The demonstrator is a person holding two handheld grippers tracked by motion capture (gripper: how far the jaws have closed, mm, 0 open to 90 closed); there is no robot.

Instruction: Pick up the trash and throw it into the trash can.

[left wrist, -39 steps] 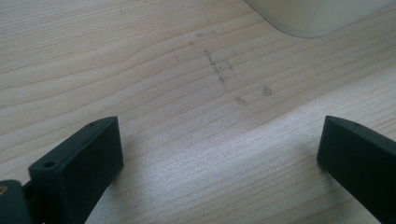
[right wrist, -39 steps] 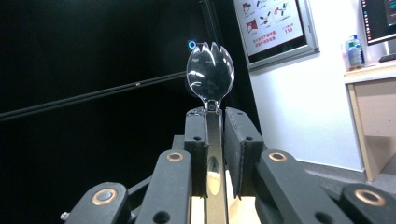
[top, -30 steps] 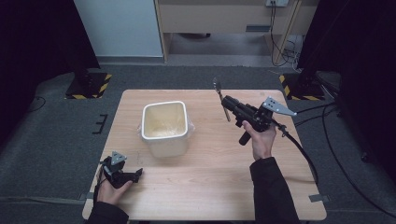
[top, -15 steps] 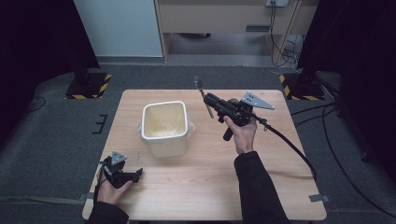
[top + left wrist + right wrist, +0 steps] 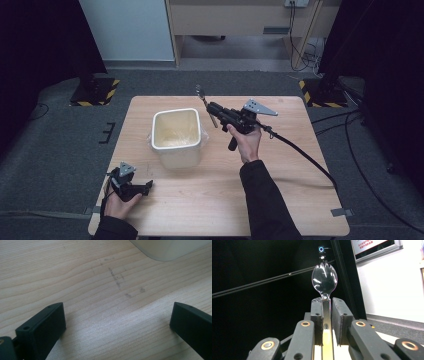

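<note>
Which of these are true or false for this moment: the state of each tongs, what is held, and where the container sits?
1. The right tongs are shut on a clear spork. True.
2. The left tongs are shut on a cloth. False: they are open, with bare table between the jaws.
3. The white container stands on the table. True.
4. The spork lies inside the container. False: it is held up in the air to the container's right.

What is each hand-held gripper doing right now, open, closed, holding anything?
Left hand-held gripper: open, holding nothing, low over the table.
Right hand-held gripper: closed on a clear plastic spork.
</note>
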